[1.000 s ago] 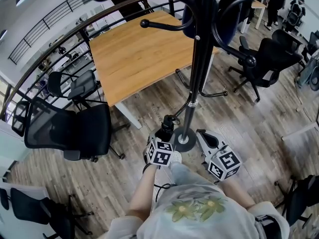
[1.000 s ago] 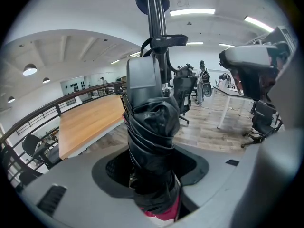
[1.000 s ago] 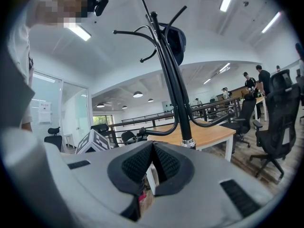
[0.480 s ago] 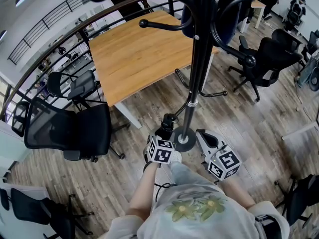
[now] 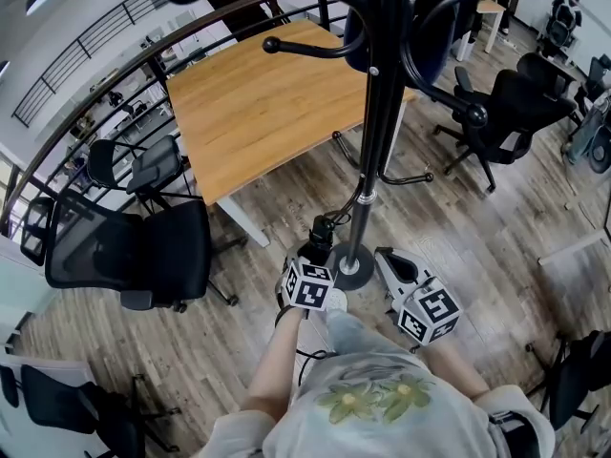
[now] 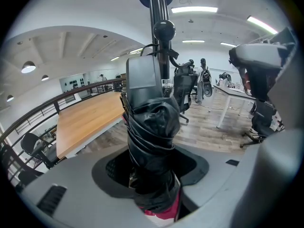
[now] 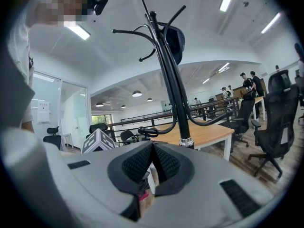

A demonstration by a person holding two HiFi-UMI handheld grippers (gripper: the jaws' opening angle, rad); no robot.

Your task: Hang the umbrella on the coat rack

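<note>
So the left hand-held gripper (image 6: pixel 154 171) is clamping down on the folded black umbrella (image 6: pixel 153 127), squeezing it around the rolled-up canopy. The grey handle end (image 6: pixel 141 77) is sticking up and out past the jaws. I'm guessing that's on purpose: gripping the fat middle is leaving the handle end free to go over a hook.

Right now the umbrella is sitting low, just beside the coat rack (image 5: pixel 370 151) pole near its round base (image 5: pixel 355 273). That's well below the curved hooks (image 5: pixel 310 48), so the hanging isn't done yet and it's looking like a lift is coming.

The right hand-held gripper (image 7: pixel 152 161) is hanging on the other side of the pole, jaws pressed together with nothing between them. I'd say it's just idling as a spare.

Stuff that's giving me trouble:
- In the head view the marker cube (image 5: pixel 307 290) is covering most of the umbrella, with only one end peeking out.
- The top of the rack is getting cut off by the frame edge.
- Something dark blue (image 7: pixel 175 39) is hanging on an upper hook, and I can't tell if it's a bag or a cap.
- Thin cords near the handle might be a wrist strap, not sure.
- The umbrella's lower end is disappearing under the jaws, and I can't identify the pinkish bit (image 6: pixel 164 216) down there.
</note>
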